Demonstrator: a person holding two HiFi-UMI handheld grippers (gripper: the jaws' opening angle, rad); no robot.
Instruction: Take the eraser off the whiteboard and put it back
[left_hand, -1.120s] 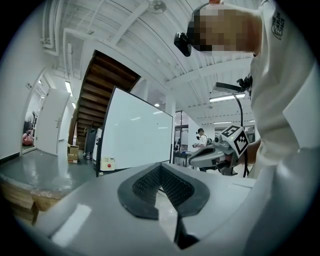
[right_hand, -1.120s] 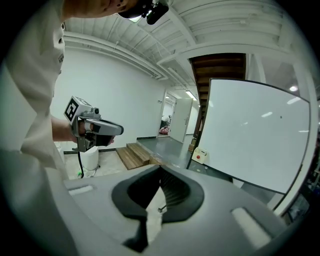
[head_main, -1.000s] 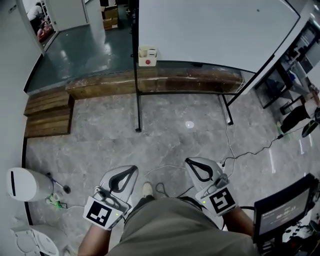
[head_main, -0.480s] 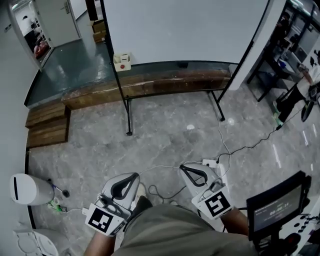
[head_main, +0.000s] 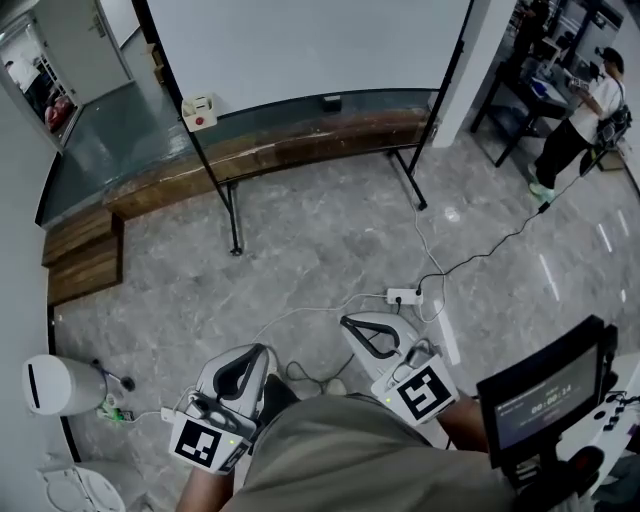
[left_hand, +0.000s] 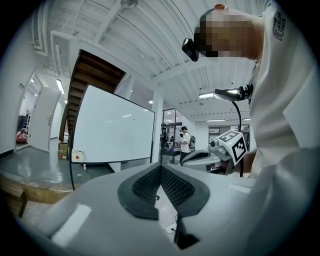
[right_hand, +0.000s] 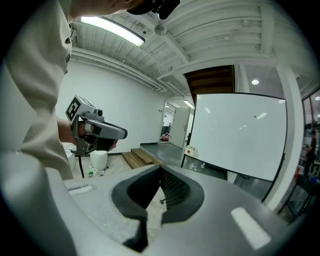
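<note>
Left hand-held gripper, right hand-held gripper closed, empty; whiteboard ahead

— Where are the grippers?
— Left gripper and right gripper are side by side at the person's waist, well apart from the whiteboard, both pointing toward it.
— Jaws?
— Both pairs closed, pad against pad.

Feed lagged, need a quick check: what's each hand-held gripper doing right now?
Left hand-held gripper: closed, empty.
Right hand-held gripper: closed, empty.
</note>
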